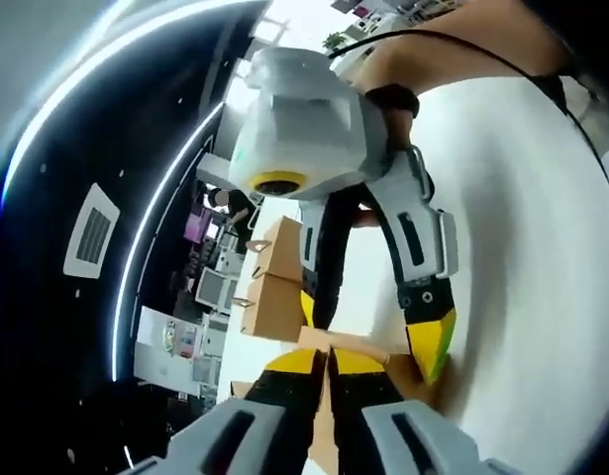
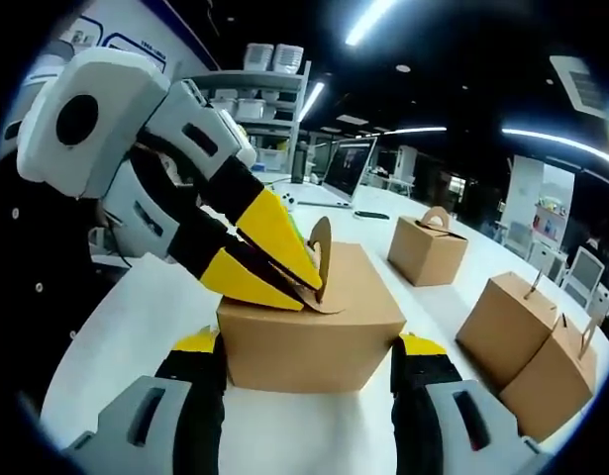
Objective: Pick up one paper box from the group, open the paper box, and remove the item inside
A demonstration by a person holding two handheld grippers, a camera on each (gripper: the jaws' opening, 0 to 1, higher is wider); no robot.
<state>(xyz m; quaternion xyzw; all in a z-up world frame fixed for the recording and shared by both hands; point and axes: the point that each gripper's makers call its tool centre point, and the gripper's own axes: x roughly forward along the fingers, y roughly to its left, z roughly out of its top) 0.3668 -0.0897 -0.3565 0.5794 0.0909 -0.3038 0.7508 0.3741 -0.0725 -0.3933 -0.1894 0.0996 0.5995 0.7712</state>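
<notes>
A brown paper box stands on the white table, clamped by its two side walls between the yellow pads of my right gripper. My left gripper reaches in from the left, and its yellow-tipped jaws are shut on the box's handle flap, which stands up from the top. In the left gripper view my left gripper pinches that cardboard flap, and my right gripper comes down from above around the box.
Three more brown handled boxes sit to the right: one further back and two near the table's edge. A laptop and shelves with white bins stand behind. Two boxes appear beyond the jaws.
</notes>
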